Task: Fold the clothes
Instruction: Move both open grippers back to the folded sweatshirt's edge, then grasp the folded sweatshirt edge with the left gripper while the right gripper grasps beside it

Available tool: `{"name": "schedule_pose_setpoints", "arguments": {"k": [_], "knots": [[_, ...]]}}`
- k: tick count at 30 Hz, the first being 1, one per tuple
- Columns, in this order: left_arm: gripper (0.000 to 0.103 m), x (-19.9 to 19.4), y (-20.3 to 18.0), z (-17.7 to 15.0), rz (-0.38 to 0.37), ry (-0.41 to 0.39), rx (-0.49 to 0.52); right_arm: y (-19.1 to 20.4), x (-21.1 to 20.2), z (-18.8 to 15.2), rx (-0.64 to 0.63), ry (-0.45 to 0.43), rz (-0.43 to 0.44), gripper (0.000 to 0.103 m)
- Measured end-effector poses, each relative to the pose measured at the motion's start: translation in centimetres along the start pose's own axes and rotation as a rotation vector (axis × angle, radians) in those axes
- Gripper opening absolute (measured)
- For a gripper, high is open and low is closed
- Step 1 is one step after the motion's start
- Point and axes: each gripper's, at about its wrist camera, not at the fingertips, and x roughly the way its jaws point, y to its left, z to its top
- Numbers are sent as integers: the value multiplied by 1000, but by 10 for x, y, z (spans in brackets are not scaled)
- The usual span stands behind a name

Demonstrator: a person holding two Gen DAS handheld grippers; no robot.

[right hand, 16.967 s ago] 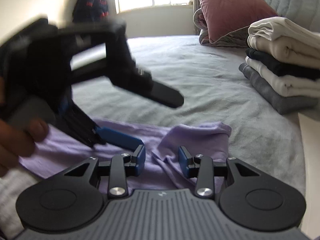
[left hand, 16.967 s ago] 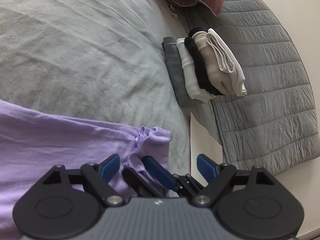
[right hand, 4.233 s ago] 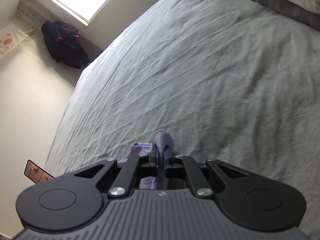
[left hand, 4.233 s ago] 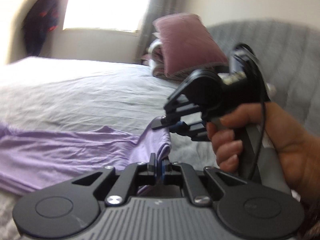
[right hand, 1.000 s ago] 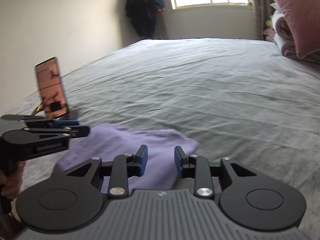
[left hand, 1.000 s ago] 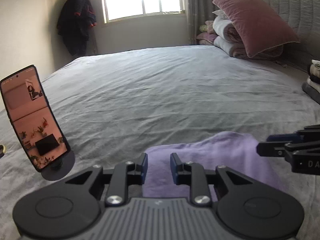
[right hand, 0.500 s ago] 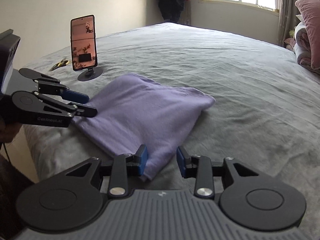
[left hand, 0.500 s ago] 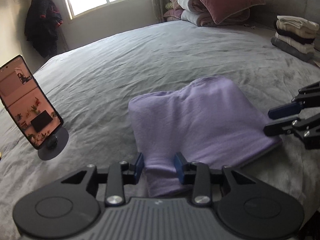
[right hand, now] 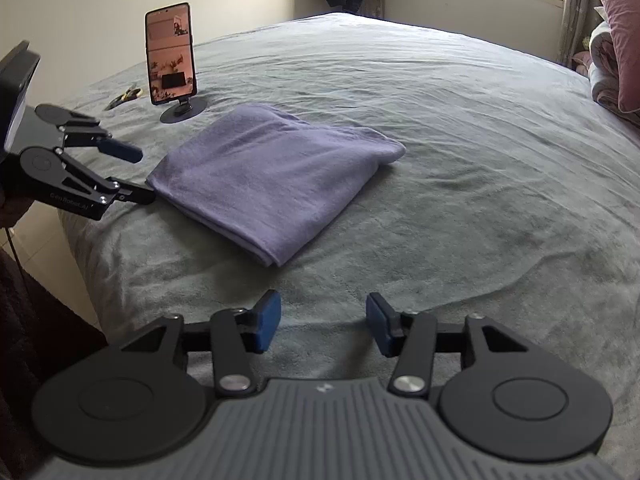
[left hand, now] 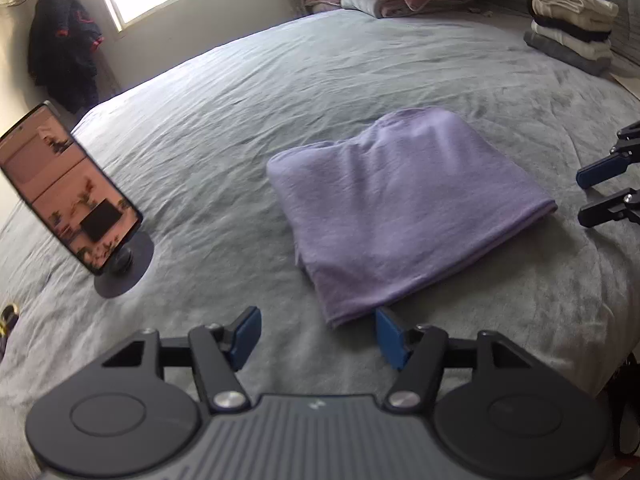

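Lying folded into a flat rectangle near the edge of the grey bed (left hand: 360,60), the purple garment (left hand: 404,200) is free of both tools. The left gripper (left hand: 318,334) has its jaws opening, with only the garment's near corner just ahead of them and nothing pinched. The right gripper (right hand: 323,322) is also opening, its jaws over bare bedding just short of the garment. A phone on a stand (right hand: 171,56) stands beyond the garment, and a stack of folded clothes (left hand: 572,28) sits well apart.
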Motion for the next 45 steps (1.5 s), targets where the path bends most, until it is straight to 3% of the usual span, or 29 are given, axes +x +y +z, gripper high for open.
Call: {"name": "schedule_pose_setpoints", "arguments": {"k": [8, 11, 20, 25, 37, 45], "knots": [[85, -1, 16, -7, -20, -11, -127, -19, 1, 3, 138, -13, 55, 74], [90, 1, 19, -6, -12, -19, -154, -25, 2, 4, 172, -16, 66, 76], [97, 7, 25, -4, -22, -28, -200, -30, 14, 4, 195, -23, 78, 86], [97, 12, 33, -4, -79, -17, -227, -30, 19, 5, 189, -32, 94, 92], [97, 22, 56, -4, -196, -60, -370, -43, 32, 14, 298, -84, 167, 93], [95, 48, 69, 8, -297, -73, -520, -57, 48, 36, 443, -79, 230, 80]]}}
